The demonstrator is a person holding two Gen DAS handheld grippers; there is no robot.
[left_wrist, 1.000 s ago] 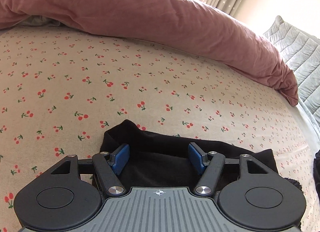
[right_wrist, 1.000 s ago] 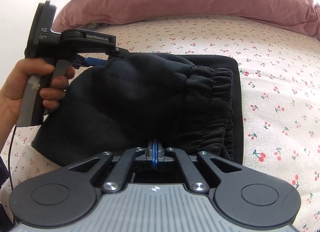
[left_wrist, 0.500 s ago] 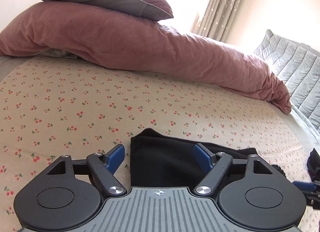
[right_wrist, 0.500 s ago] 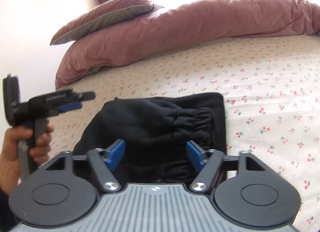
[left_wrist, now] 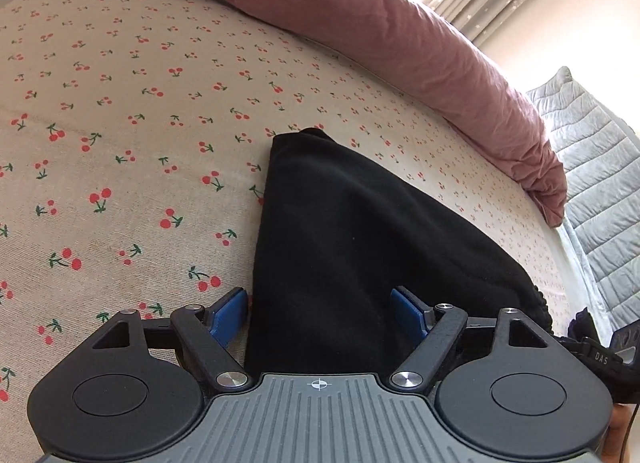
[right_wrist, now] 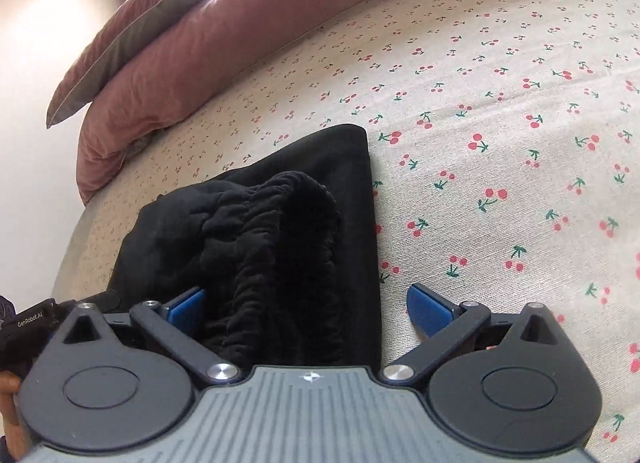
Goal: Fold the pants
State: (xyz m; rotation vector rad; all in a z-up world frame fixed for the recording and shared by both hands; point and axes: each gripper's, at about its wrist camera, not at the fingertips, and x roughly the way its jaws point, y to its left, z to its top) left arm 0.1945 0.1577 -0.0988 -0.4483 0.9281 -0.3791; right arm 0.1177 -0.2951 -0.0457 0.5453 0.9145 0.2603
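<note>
A: Where do we see the black soft fabric pants (left_wrist: pixel 340 231)?

B: In the left wrist view they fill the lower middle of the frame as a folded dark bundle, narrowing to a corner toward the centre. They lie on the beige cotton bedsheet printed with red cherries (left_wrist: pixel 120 143).

A: And from the other side?

B: In the right wrist view we see the same pants (right_wrist: pixel 256 247) at lower centre-left, with the gathered elastic waistband (right_wrist: pixel 280 215) bunched on top of a flat folded layer whose straight edge runs down the middle of the frame.

A: How do we find the left gripper (left_wrist: pixel 320 313)?

B: Its blue-padded fingers (left_wrist: pixel 228 315) are spread wide. One pad sits just beside the left edge of the cloth, the other over the dark fabric; nothing is pinched between them.

A: The right gripper (right_wrist: pixel 306 309)?

B: Also spread apart. Its left pad is against the waistband folds, its right pad over bare sheet at lower right. We cannot tell whether either tool touches the cloth.

A: What else do we note?

B: A long dusty-pink rumpled duvet (left_wrist: pixel 400 43) crosses the top of the left view, with a grey quilted cover (left_wrist: pixel 592 167) at the right edge. A pink pillow with a grey face (right_wrist: pixel 132 35) sits upper left in the right view.
</note>
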